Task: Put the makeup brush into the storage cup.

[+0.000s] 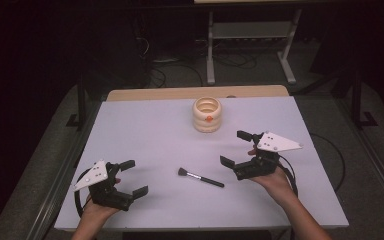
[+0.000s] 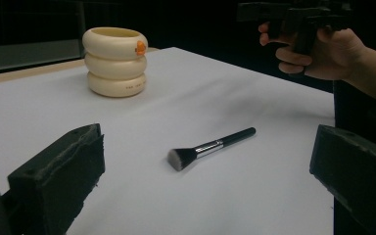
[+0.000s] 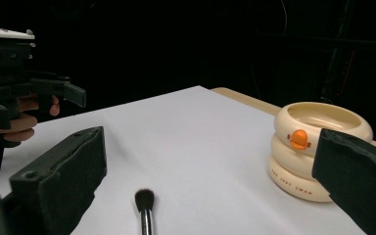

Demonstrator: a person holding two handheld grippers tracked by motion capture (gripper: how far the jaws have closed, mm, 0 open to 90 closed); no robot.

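A black-handled makeup brush [image 1: 200, 177] lies flat on the white table top [image 1: 145, 125], bristles toward the left. In the left gripper view the brush [image 2: 210, 147] rests between and beyond my wide-apart jaws. In the right gripper view its bristle end [image 3: 144, 199] points away from me. A cream ringed pot [image 1: 207, 115] with an orange mark stands upright at the back centre. My left gripper [image 1: 136, 178] hovers open at the front left. To the right of the brush, my right gripper [image 1: 234, 148] is open too. Neither holds anything.
A strip of wooden table edge [image 1: 180, 93] shows behind the white sheet. Beyond it, on the dark floor, stand the legs of a grey metal frame [image 1: 250, 45] with cables. Dark rails run along both sides of the table.
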